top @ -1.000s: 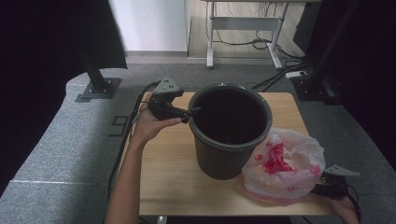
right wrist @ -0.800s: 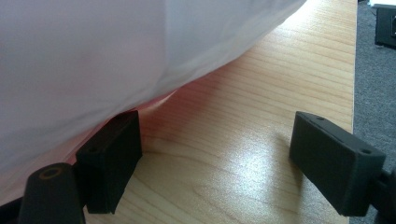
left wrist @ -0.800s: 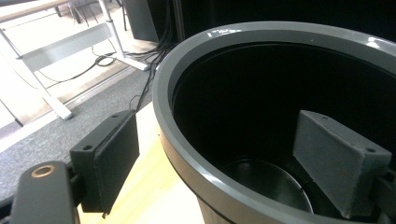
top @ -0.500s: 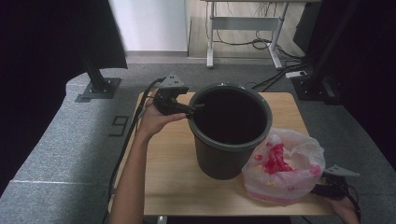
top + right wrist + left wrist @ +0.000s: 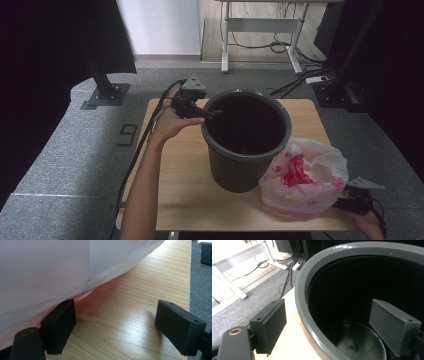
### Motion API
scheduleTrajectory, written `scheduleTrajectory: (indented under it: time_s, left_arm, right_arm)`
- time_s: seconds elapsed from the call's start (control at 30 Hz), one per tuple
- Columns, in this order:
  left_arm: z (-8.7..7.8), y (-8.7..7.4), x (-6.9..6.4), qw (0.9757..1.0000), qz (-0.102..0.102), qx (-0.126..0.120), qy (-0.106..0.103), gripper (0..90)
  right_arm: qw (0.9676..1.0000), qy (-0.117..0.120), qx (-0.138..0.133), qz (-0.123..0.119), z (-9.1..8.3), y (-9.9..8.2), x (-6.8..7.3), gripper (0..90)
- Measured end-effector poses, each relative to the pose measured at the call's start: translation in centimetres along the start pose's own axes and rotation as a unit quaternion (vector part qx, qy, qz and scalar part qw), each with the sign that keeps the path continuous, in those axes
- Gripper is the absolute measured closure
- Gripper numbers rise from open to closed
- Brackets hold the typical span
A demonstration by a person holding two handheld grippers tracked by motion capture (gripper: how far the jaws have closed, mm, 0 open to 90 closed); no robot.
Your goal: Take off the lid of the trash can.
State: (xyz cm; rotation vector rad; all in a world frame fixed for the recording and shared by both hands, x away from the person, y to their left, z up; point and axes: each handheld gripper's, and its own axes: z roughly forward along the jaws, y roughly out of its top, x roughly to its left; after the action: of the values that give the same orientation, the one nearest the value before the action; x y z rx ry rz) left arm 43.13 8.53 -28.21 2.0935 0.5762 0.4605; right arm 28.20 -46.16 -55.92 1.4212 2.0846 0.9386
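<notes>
wooden table [image 5: 185, 200]: bin [image 5: 247, 165] rim between left tool [image 5: 216, 113] jaws.

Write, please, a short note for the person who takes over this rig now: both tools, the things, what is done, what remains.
Left tool: open, jaws astride the rim of the dark bin, one outside, one inside; not clamped.
Right tool: open, low on the table, at the near right side of the white plastic bag; one jaw touches the bag.
Bin stands upright mid-table, looks empty. The bag lies beside it, holding something pink.
Nothing gripped yet. Probably left: clamp the rim, grasp the bag.
</notes>
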Motion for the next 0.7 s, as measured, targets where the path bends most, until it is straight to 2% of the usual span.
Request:
scheduleTrajectory:
  time_s: [0.47, 0.57, 0.63, 0.7]
  left_arm:
    - [1.5, 0.3, 1.0, 0.9997, 0.0, 0.018, -0.014, 15.1]
    - [1.9, 0.4, 1.2, 0.9995, 0.002, 0.031, -0.012, 15.5]
    - [2.1, 0.5, 1.3, 0.9992, 0.006, 0.037, -0.014, 20.1]
    - [2.2, 0.6, 1.4, 0.9992, 0.001, 0.036, -0.016, 19.6]
  right_arm:
    - [1.0, 0.0, 0.0, -0.001, 0.0, 0.0, 0.0, 16.9]
    - [1.0, 0.0, 0.0, -0.001, 0.0, 0.0, 0.0, 16.8]
    - [1.0, 0.0, 0.0, -0.001, 0.0, 0.0, 0.0, 16.9]
    - [1.0, 0.0, 0.0, -0.001, 0.0, 0.0, 0.0, 16.9]
